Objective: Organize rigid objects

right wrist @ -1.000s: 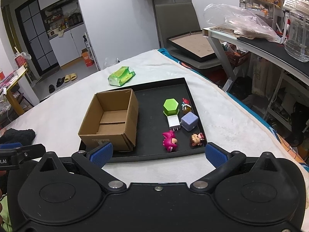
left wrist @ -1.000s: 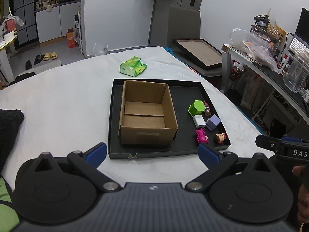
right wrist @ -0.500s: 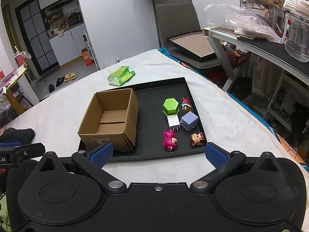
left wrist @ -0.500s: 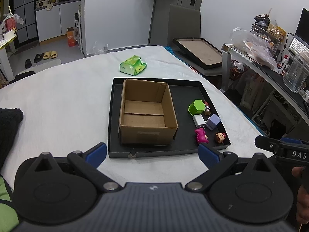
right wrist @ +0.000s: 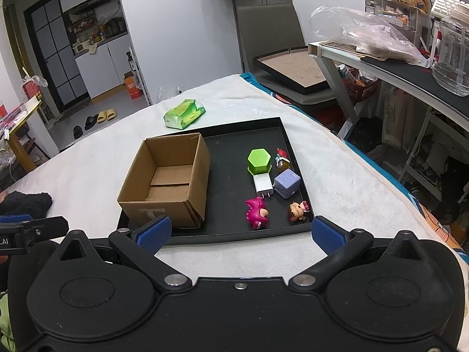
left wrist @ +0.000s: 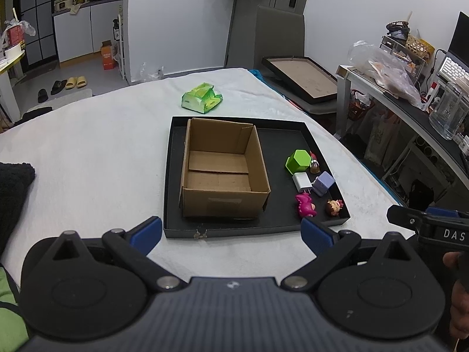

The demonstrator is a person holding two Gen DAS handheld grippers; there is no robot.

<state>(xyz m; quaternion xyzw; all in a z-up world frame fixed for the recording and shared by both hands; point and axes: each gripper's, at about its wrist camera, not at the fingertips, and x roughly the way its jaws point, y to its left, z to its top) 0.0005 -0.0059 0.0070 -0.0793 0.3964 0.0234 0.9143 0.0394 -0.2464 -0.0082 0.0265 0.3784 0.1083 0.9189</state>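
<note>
Left gripper: jaws spread wide, holding nothing, poised short of the near edge of the black tray. Right gripper: jaws likewise wide apart and empty, at the same near edge.

Cardboard box: open top, no contents visible, seated in the left half of the tray.

Loose items occupy the right half, in order from the grippers outward: pink dinosaur figure and small doll figure, side by side; then white charger, with its long axis running away from the grippers and prongs toward them, just beside the purple cube; then green hexagonal block and a small bottle-like figure, too small to identify with certainty.

The items lie ahead and slightly right of the right gripper, which is probably the nearer; the box lies ahead of the left.
</note>
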